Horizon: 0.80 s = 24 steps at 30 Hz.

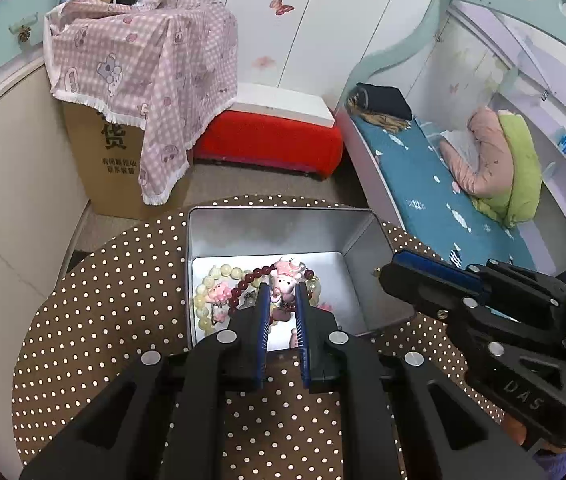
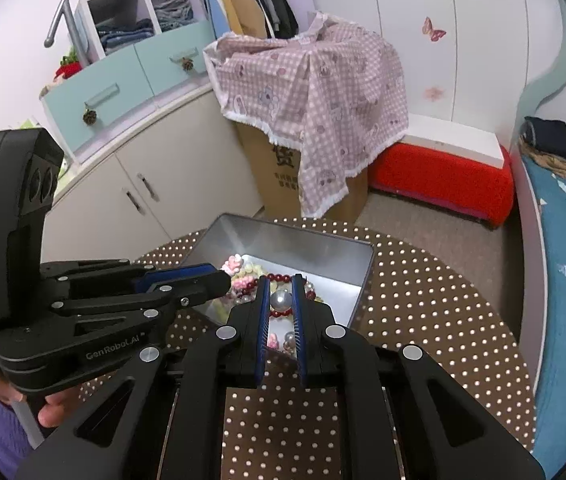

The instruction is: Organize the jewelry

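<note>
Item: jewelry lot in a metal tin (image 1: 283, 232) on a polka-dot table (image 1: 103, 300), listed left to right.

1. Left gripper (image 1: 283, 292). Pose: reaches forward over the tin's near rim, tilted down into it, fingers narrowly spaced. A pink pig charm (image 1: 283, 282) sits between the tips; the pads appear to pinch it, though contact on both sides is not certain. From the right wrist view this gripper (image 2: 219, 280) comes in from the left, tips at the tin's left wall.
Risk: the charm looks tangled with the dark red bead bracelet (image 1: 251, 280) and the pale yellow bead bracelet (image 1: 207, 292). Lifting it could drag the whole heap and spill pieces over the rim.

2. Tin contents: bracelets, small pink charms and pearls, piled together at the near left of the tin floor (far right of the floor lies bare).

3. Right gripper (image 2: 281, 300). Pose: also angled down over the near rim, fingers nearly together on a large grey pearl (image 2: 282, 301). In the left wrist view it (image 1: 383, 272) hangs by the tin's right wall, tips shown side-on.
Risk: a round, smooth pearl may squirt out of flat pads. Both grippers work the same heap, so they could collide or pull one strand against each other.
</note>
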### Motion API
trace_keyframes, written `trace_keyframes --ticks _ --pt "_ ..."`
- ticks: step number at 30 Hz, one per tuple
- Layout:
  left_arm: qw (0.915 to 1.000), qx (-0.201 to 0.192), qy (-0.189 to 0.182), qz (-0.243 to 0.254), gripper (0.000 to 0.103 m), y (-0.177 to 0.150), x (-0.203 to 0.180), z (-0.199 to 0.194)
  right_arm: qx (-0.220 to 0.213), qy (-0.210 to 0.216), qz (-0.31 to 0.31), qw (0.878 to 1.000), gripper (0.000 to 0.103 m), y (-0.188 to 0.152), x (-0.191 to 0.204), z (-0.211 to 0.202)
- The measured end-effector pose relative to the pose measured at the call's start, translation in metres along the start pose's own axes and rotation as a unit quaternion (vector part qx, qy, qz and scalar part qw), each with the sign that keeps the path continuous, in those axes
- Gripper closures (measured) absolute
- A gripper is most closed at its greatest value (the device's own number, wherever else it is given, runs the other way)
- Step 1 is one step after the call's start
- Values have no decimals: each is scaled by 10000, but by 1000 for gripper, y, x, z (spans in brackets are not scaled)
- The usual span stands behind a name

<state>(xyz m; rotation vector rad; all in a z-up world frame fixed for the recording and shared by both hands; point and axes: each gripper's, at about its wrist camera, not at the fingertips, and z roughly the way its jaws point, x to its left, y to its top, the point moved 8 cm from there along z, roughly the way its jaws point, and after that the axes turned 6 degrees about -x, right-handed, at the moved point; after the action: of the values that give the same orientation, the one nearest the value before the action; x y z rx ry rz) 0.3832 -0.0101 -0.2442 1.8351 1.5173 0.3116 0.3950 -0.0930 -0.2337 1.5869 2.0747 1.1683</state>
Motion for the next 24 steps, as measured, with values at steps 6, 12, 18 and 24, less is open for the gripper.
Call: trace_keyframes --ticks 6,12,18,24 --pt "10000 18 -22 -70 87 0 2 1 84 -6 49 10000 91 -4 -2 9" --pt "9999 -103 37 -101 68 1 4 -4 149 6 95 9998 91 -7 -4 16" --pt "9998 -130 52 -118 68 1 5 -9 180 -9 131 9998 89 -10 -3 19" --pt "9993 -322 135 -121 48 4 5 -25 84 -50 118 9999 89 -6 0 7"
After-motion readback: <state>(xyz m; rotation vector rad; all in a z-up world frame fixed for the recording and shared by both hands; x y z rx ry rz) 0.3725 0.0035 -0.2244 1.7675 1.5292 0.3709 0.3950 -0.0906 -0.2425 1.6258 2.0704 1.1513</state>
